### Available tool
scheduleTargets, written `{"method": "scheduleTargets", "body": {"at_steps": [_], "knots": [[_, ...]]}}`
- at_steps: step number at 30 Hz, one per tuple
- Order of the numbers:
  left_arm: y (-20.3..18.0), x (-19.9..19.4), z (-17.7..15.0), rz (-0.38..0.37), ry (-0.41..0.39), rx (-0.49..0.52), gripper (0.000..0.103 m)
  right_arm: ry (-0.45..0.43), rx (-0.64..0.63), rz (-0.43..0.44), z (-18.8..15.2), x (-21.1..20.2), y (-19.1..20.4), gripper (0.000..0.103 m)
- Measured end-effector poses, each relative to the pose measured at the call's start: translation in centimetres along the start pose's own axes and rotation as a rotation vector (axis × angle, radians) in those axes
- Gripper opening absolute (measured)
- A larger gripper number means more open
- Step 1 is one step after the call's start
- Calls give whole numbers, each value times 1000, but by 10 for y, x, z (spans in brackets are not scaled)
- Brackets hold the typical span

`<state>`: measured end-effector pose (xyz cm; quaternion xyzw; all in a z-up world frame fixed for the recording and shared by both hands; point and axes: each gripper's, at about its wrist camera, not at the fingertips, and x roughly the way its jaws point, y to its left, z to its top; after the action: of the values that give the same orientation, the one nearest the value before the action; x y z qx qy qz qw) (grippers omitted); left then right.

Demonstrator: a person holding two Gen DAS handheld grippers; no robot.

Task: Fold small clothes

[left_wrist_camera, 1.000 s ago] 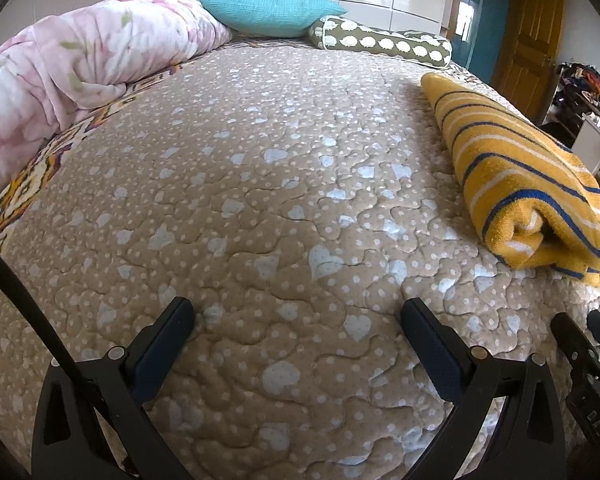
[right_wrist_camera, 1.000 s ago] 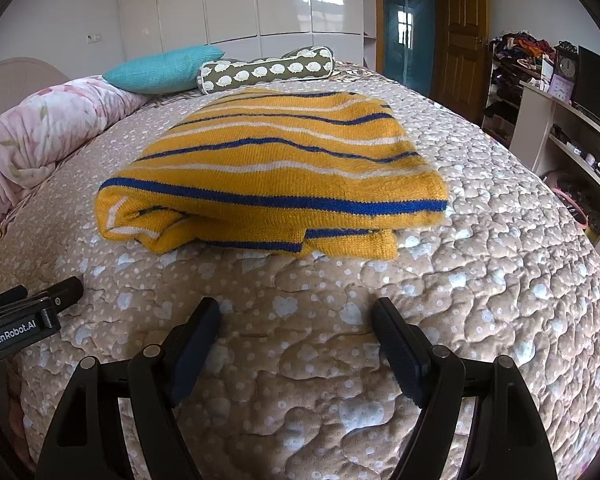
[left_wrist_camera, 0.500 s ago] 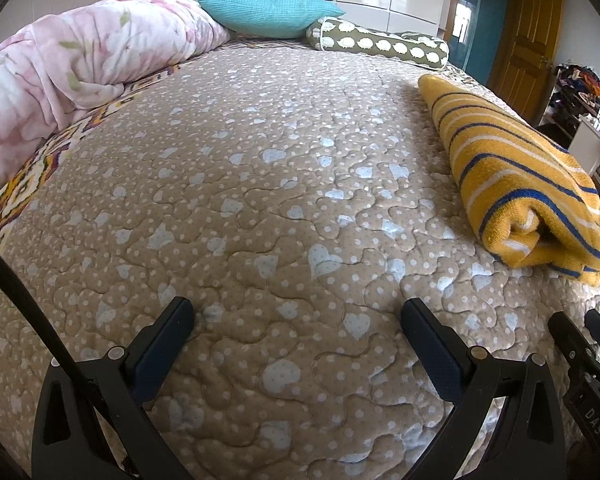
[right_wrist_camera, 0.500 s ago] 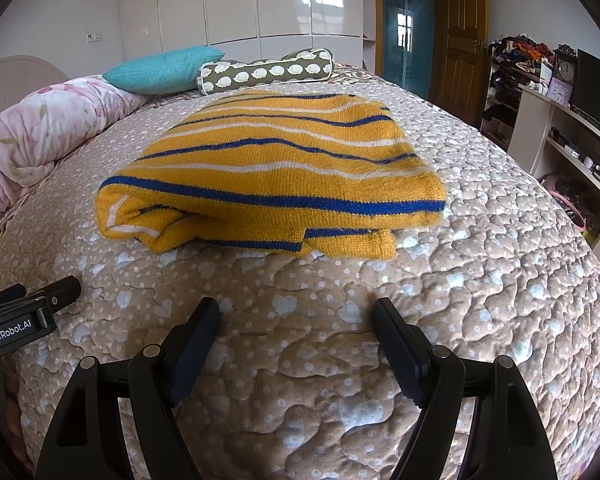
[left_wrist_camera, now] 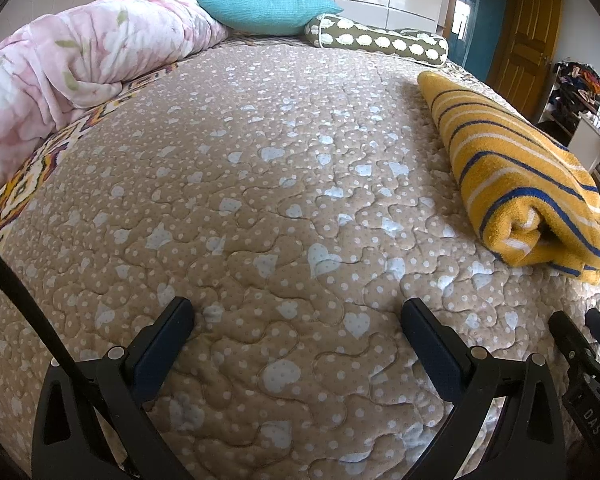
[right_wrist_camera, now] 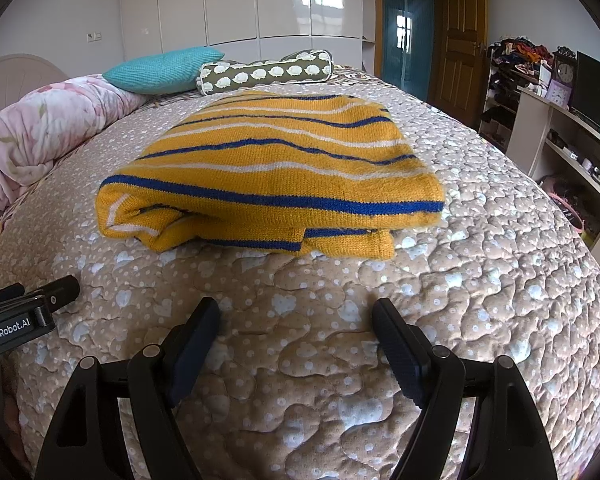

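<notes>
One sweater [right_wrist_camera: 272, 172], folded and lying flat on the bed [right_wrist_camera: 480, 280], with both grippers spread wide and holding nothing.

One neat stack is how it reads: yellow knit with blue and white stripes, its folded edge facing the right gripper [right_wrist_camera: 296, 332], a lower layer poking out at the near right corner. It sits just ahead of that gripper and well to the right of the left gripper [left_wrist_camera: 296, 328], which hovers over bare quilt. The fold looks about finished; to tidy it well, I would tuck the protruding lower hem under, pinching only that layer, and press lightly so the soft knit does not drag across the quilt and skew the stack. Pillow [right_wrist_camera: 164, 70] and bolster [right_wrist_camera: 268, 72] lie beyond, well apart.
</notes>
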<state>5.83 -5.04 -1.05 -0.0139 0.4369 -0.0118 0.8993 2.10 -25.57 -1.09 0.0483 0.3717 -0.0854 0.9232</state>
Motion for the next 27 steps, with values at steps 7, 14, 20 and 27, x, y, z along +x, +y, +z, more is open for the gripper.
{"method": "scheduleTargets", "body": {"at_steps": [7,14,20,27], "knots": [[2,1,2,-24,4,-3,103,0,-1,-1,0,0,0,83],[4,2,2,-26,2,0,103,4,-6,-15,0,0,1,83],[4,1,2,-26,1,1,103,2,-7,-16,0,0,1,84],[4,1,2,-27,0,1,103,1,-6,-17,0,0,1,84]]}}
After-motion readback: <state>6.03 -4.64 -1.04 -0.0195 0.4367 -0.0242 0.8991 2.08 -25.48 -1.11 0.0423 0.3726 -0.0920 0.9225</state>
